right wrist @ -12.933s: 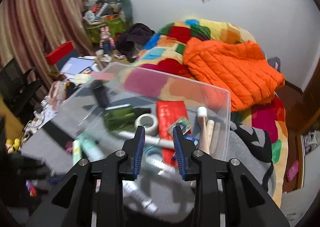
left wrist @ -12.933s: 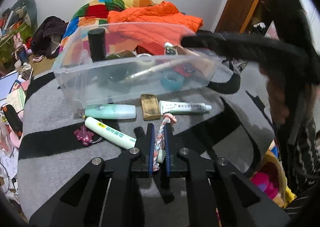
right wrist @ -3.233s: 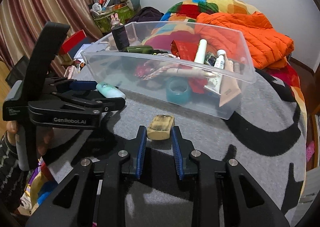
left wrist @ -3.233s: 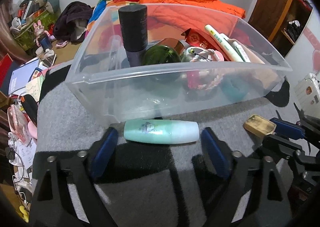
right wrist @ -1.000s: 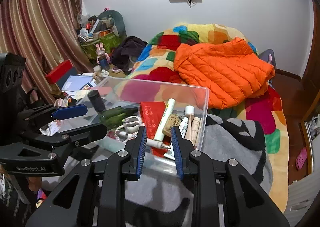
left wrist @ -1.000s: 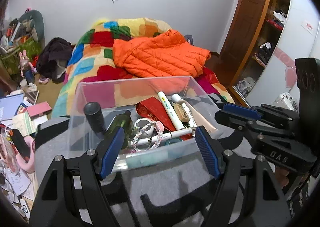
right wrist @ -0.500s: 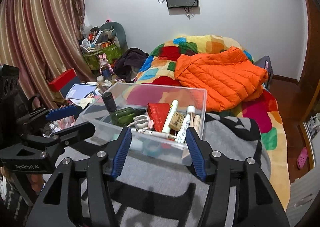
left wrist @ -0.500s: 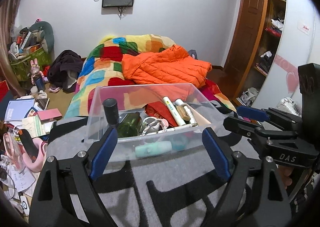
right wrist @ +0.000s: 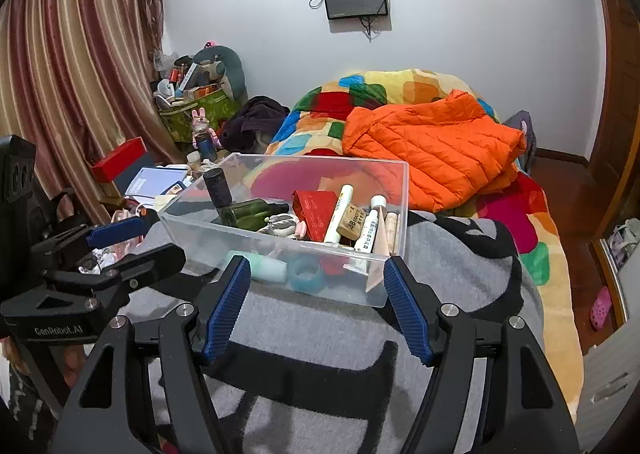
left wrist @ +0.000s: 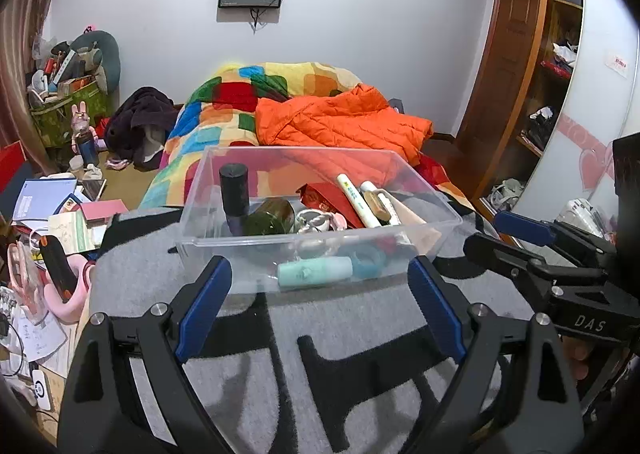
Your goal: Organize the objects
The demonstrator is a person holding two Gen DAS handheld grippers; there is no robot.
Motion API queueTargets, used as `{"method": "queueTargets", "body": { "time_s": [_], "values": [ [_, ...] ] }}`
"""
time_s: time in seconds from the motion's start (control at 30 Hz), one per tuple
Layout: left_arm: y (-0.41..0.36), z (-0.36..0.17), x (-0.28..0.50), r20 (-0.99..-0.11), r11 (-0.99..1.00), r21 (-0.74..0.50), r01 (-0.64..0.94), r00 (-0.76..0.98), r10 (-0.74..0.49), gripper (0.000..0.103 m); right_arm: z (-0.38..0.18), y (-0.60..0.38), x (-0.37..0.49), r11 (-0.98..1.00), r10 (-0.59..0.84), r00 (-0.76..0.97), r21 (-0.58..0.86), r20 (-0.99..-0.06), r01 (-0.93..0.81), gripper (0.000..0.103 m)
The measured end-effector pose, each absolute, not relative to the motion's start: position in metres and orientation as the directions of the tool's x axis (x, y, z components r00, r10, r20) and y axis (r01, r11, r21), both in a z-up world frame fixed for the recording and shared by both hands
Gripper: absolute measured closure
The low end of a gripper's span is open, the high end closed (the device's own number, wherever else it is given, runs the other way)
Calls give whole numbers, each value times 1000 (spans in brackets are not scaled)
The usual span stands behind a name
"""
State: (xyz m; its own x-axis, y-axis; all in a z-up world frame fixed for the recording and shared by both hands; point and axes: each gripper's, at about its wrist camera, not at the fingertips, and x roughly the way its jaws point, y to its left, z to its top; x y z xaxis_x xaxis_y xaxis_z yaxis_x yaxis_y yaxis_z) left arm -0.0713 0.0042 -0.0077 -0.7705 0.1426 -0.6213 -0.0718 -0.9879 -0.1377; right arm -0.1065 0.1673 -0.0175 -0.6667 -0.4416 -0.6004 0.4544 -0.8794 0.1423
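Right wrist view: clear rectangular plastic bin (right wrist: 384,189), filled with toiletries, sits on grey-and-black blanket (right wrist: 460,274) just beyond right gripper (right wrist: 318,306), jaws just widened, empty; left gripper (left wrist: 318,302) likewise spread, empty.

One clear bin (right wrist: 394,189) holds one black bottle (right wrist: 218,186), one green bottle (right wrist: 250,212), one red packet (right wrist: 316,207), one mint tube (left wrist: 315,272), one tape roll (right wrist: 307,274).

Bare grey blanket (left wrist: 360,334) lies open before the clear bin (left wrist: 316,242); its top is open too (black bottle (left wrist: 234,189) upright at the left end).
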Motion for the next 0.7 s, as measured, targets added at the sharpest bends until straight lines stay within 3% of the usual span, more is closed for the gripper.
{"method": "queueTargets", "body": {
  "time_s": [0.7],
  "values": [
    [3, -12, -75, -633, -987, -146, -67, -760, 145, 11, -23, 163, -106, -874, -451, -659, 147, -602, 463, 37]
  ]
}}
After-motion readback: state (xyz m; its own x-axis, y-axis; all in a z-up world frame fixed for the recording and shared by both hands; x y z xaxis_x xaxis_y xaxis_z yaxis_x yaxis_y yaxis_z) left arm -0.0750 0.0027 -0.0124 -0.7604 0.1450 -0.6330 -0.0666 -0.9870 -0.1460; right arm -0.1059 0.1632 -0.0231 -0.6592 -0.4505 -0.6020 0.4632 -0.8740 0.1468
